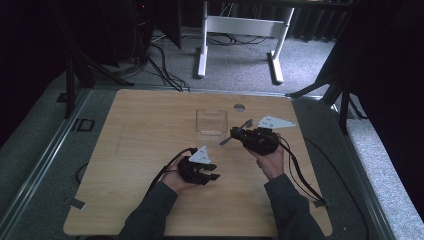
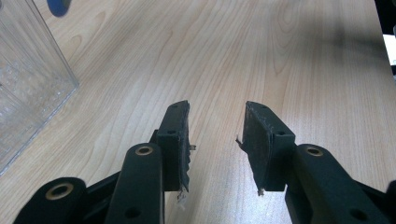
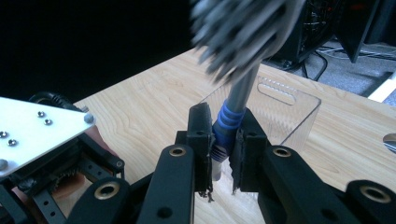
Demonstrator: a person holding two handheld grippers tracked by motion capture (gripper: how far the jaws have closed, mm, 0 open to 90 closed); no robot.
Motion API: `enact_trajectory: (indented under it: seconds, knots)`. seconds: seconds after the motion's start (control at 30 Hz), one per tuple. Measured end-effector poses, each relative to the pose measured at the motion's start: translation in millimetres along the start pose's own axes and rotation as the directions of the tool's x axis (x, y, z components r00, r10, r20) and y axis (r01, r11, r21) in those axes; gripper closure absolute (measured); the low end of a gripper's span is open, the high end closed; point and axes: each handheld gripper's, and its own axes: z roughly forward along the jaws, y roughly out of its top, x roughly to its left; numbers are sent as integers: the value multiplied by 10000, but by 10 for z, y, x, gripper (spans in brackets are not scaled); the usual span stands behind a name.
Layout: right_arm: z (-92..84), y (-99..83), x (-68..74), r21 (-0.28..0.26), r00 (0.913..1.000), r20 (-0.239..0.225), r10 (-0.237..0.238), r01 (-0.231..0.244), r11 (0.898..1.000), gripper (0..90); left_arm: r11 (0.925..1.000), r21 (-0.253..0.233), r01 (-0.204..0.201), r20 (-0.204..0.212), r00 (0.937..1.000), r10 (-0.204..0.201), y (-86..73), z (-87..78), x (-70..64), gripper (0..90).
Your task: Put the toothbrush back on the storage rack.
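High view: clear bin (image 1: pixel 211 121) looks empty; right gripper (image 1: pixel 235 134) beside it clamps a brush (image 1: pixel 243 124), left gripper (image 1: pixel 214 175) nearer, jaws apart, holding nothing.

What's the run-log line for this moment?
right gripper: shut on brush handle | left gripper: open, nothing between jaws | clear container: on table

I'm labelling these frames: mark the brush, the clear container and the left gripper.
brush (image 3: pixel 230 122): right gripper view, blue-ringed handle.
clear container (image 1: pixel 211 131): high view, near rim.
left gripper (image 2: pixel 215 140): left gripper view, midway between its fingertips.
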Motion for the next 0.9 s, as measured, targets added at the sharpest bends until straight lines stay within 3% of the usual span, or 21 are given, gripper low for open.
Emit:
enact_trajectory:
  seconds: [0.9]
  knots:
    - [115, 115, -124, 97, 9998, 145, -96, 94, 9999, 795, 10000, -36, 0, 121, 9999, 0, 37, 27, -14, 610]
